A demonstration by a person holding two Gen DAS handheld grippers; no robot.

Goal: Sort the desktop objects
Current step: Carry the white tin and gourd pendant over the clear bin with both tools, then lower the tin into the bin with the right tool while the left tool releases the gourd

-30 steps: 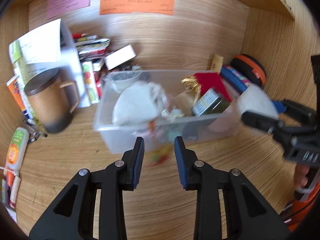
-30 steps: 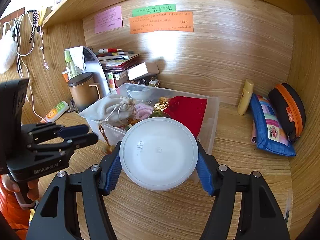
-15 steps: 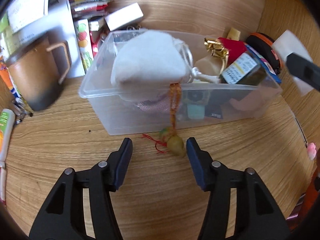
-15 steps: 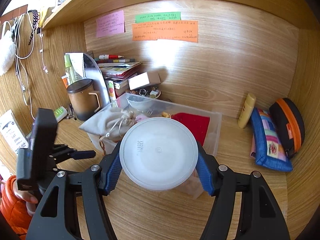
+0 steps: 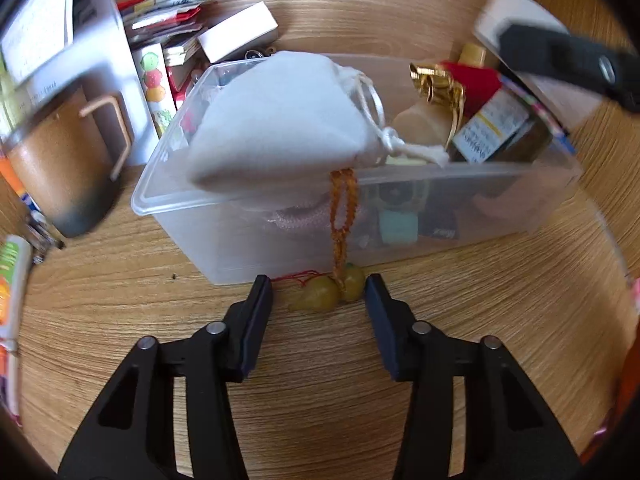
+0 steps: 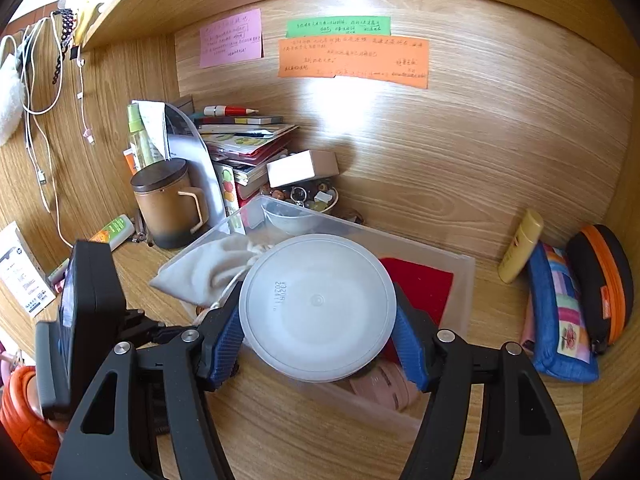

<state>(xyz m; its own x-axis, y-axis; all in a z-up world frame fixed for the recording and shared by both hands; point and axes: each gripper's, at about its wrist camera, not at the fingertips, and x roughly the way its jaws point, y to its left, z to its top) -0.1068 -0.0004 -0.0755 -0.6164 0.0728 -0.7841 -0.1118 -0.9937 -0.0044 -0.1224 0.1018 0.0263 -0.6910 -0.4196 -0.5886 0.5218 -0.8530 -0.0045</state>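
On a wooden desk, the left gripper [image 5: 318, 294] is closing its jaws around a yellow gourd charm [image 5: 328, 294] lying between them, not yet pinched, its orange cord [image 5: 342, 204] running up into the clear plastic bin [image 5: 192, 236]. The right gripper [image 6: 318, 346] clamps a round white lid [image 6: 318, 306] above that bin, near the white drawstring pouch [image 5: 280, 120], with a brown mug [image 6: 170, 202] beyond.

Yellow-green gourd charm [image 5: 328, 294], orange cord [image 5: 341, 216]
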